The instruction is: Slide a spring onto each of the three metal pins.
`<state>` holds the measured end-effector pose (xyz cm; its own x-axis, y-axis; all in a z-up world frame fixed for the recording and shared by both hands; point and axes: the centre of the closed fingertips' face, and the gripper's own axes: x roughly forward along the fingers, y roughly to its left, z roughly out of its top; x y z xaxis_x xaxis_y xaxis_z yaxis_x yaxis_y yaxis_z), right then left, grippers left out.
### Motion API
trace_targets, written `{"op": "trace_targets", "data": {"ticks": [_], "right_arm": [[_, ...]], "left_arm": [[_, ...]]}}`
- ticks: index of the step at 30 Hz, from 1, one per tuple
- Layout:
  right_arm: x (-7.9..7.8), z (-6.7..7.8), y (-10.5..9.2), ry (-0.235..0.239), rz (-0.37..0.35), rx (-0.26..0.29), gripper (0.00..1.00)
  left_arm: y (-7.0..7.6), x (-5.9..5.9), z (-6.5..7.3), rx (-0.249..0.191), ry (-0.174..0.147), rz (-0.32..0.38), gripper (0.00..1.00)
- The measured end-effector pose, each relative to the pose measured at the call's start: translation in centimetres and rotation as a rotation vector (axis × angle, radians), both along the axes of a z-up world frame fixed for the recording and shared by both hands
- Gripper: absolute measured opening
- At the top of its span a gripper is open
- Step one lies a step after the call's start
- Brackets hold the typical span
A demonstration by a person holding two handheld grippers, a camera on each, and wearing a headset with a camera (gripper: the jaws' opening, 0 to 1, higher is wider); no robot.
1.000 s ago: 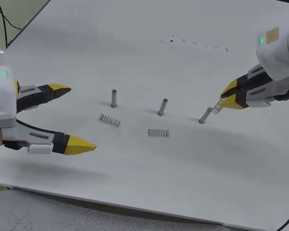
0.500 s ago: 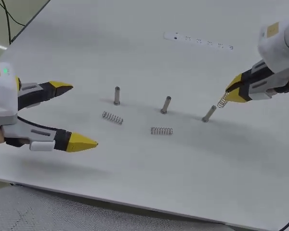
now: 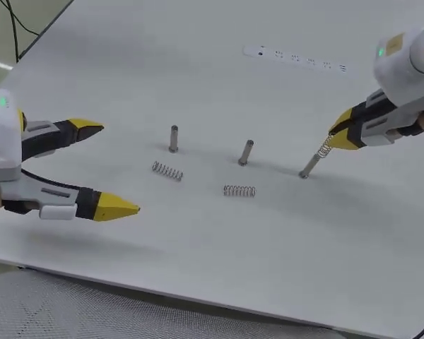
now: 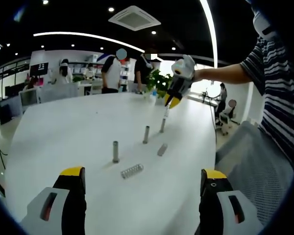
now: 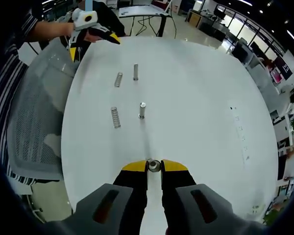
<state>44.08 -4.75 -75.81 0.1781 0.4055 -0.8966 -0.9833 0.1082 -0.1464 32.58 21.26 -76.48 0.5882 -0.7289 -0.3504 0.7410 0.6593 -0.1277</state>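
While the right gripper [image 3: 333, 138] reaches in from the right edge of the head view, its yellow-tipped jaws are pinched together on the held spring [image 3: 325, 148], which hangs from the tips down and to the left. That spring's lower end meets the top of the right pin [image 3: 309, 167], just right of centre; whether it has gone over the pin's tip cannot be told. At the bottom centre of the right gripper view the same jaws close around a small round ring seen end-on, and it is unclear whether that is spring or pin top. The middle pin [image 3: 246, 152] and the left pin [image 3: 173, 138] stand upright near the centre of the head view on the white table [image 3: 219, 282]. The first loose spring [image 3: 167, 171] lies flat just below the left pin, and the second loose spring [image 3: 239, 191] lies below the middle pin, neither touching a pin. The left gripper [image 3: 116, 168] is at the left edge, well apart from the pins, its jaws spread wide. A white power strip [image 3: 293, 58] lies at the upper right.
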Motion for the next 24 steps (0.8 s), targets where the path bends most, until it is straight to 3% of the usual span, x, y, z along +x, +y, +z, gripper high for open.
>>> {"op": "trace_targets", "data": {"ticks": [24], "right_arm": [[0.00, -0.44, 0.31, 0.005, -0.003, -0.006, 0.07]], "left_arm": [[0.25, 0.33, 0.94, -0.010, -0.027, 0.008, 0.98]]}}
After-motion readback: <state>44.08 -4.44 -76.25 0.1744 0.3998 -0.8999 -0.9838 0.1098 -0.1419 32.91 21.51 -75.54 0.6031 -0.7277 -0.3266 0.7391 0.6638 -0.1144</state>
